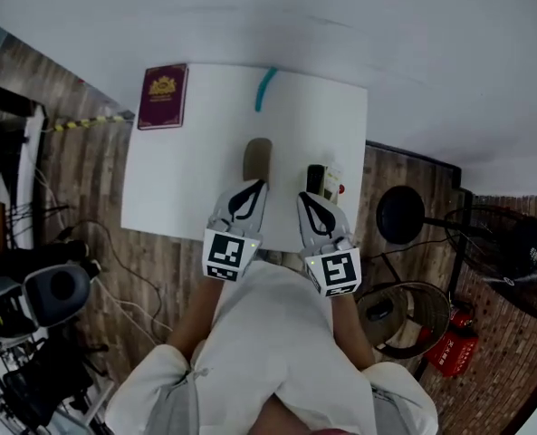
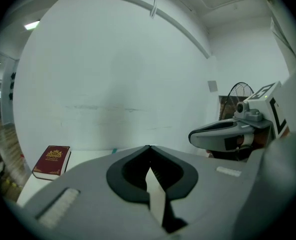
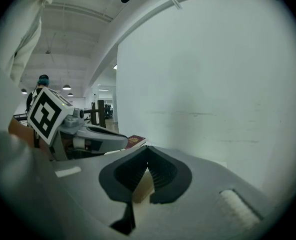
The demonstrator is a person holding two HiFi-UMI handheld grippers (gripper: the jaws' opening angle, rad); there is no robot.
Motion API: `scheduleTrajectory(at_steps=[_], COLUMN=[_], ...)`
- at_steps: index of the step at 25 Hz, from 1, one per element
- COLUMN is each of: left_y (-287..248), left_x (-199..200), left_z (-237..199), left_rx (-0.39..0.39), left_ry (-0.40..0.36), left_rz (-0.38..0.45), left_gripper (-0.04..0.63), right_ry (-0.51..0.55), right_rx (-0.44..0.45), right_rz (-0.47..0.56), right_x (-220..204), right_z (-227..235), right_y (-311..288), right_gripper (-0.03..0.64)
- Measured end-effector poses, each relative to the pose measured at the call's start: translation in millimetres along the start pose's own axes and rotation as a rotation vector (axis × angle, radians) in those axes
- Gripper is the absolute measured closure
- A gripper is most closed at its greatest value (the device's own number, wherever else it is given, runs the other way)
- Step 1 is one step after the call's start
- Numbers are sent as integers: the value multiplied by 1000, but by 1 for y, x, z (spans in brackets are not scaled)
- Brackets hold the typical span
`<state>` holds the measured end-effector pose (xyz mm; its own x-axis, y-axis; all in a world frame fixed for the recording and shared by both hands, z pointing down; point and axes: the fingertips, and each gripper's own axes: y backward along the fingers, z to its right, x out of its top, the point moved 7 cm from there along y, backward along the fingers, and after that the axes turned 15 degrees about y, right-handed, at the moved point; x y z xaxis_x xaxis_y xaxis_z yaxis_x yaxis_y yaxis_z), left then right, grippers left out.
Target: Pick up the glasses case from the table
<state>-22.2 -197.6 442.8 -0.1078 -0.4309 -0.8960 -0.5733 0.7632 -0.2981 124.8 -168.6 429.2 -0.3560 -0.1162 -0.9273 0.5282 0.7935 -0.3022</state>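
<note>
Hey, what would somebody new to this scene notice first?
Two grey grippers with marker cubes, the left gripper and the right gripper, point side by side over the near edge of the white table, both with their jaws shut. Just ahead of the left one lies the tan glasses case, mid-table. A maroon book stands out at the table's far left corner.

Tan oblong glasses case (image 1: 257,159) lies on the table (image 1: 205,170).
</note>
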Motion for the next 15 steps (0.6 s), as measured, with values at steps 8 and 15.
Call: scheduleTrajectory(at_steps=[8, 15], left_y=[-31, -48], left_x=[-23, -41], left_z=[-32, -50], left_rx=[20, 16], left_ry=[35, 56], left_rz=[-87, -156], left_gripper=[577, 562], right_ry=[-19, -32], right_rx=[24, 24], right_rz=[-80, -135], right_x=[-17, -31], right_z=[-1, -6], right_y=[-39, -59], right_gripper=[612, 612])
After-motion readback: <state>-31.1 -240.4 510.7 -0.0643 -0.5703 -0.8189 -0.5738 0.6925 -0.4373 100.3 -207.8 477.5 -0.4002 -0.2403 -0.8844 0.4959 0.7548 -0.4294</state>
